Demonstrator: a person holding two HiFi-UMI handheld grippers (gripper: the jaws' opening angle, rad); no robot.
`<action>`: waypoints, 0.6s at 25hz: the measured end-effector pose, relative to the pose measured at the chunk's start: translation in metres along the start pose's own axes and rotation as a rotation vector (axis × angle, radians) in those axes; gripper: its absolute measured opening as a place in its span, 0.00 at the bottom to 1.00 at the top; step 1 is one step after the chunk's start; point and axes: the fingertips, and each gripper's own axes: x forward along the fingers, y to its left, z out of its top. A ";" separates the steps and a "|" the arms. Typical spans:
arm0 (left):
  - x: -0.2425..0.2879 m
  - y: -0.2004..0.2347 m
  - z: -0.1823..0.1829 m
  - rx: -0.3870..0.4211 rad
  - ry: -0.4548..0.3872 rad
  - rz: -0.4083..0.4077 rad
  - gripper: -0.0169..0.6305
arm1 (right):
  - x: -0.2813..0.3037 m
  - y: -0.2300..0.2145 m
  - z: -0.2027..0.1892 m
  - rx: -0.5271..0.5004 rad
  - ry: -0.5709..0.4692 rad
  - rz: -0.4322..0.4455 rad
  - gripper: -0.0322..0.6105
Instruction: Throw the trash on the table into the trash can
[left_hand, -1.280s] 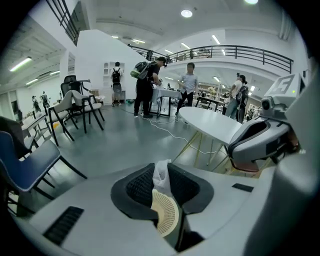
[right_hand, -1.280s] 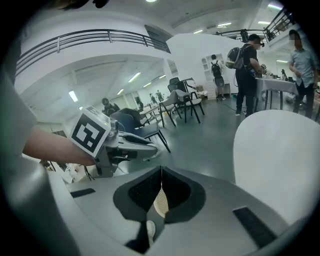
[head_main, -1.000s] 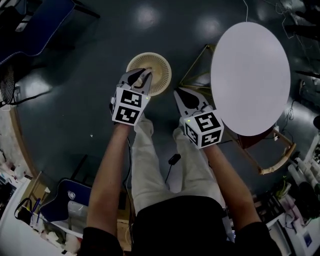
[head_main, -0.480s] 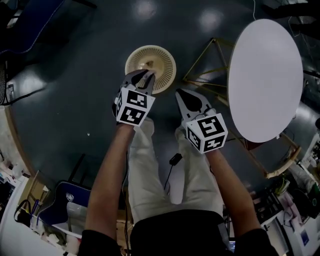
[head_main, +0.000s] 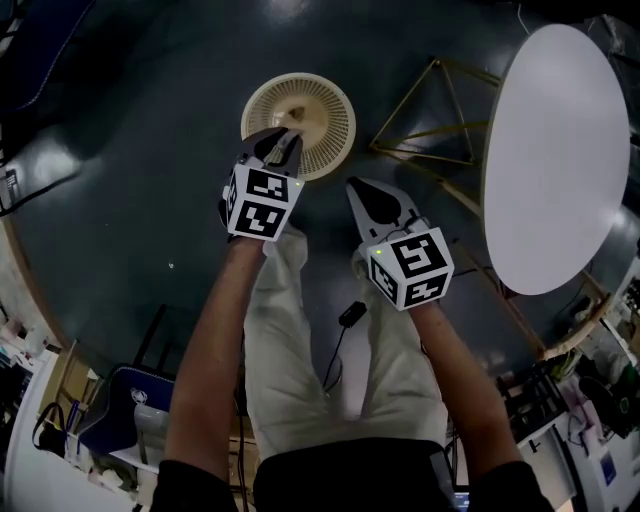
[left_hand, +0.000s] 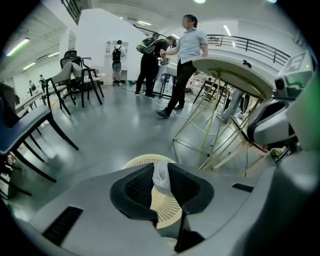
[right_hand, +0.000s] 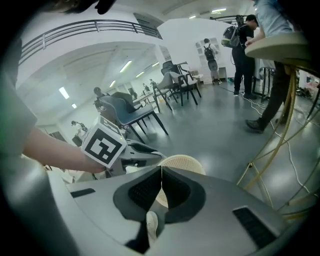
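A crumpled scrap of white paper or tissue (left_hand: 161, 175), the trash in question, is pinched between the jaws of the left gripper (head_main: 283, 143), which are partly closed, only as far as the wad allows. The left gripper view shows the scrap directly in line with the cream perforated trash can (head_main: 338, 120) on the dark floor (head_main: 150, 200), and the head view places the jaw tips over the can's near rim; how high they hang above it cannot be read. The right gripper (right_hand: 161, 172) is beside it, jaws pressed fully together with nothing between them, pointing down toward the floor just right of the can. Further right stands the round white table (head_main: 550, 150) on gold wire legs (head_main: 430, 110). Judged from this, pickup and carry are done for this piece, and release into the can is what remains. No other trash shows on the part of the tabletop in the head view, but its far right edge is cut off, so whether more is left cannot be settled. The can's contents are masked by the left gripper, the scrap itself is barely distinguishable in the head view, and a pale shape below the right jaws, possibly a shoe, is unclear.
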 end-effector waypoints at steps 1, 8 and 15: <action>0.004 0.001 -0.003 -0.006 0.002 -0.001 0.17 | 0.003 -0.002 -0.004 0.004 0.003 0.000 0.08; 0.019 0.006 -0.018 -0.051 -0.005 -0.001 0.29 | 0.014 -0.008 -0.018 0.012 0.016 -0.003 0.08; 0.016 0.006 -0.026 -0.051 0.004 -0.016 0.33 | 0.018 0.000 -0.017 0.006 0.013 0.005 0.08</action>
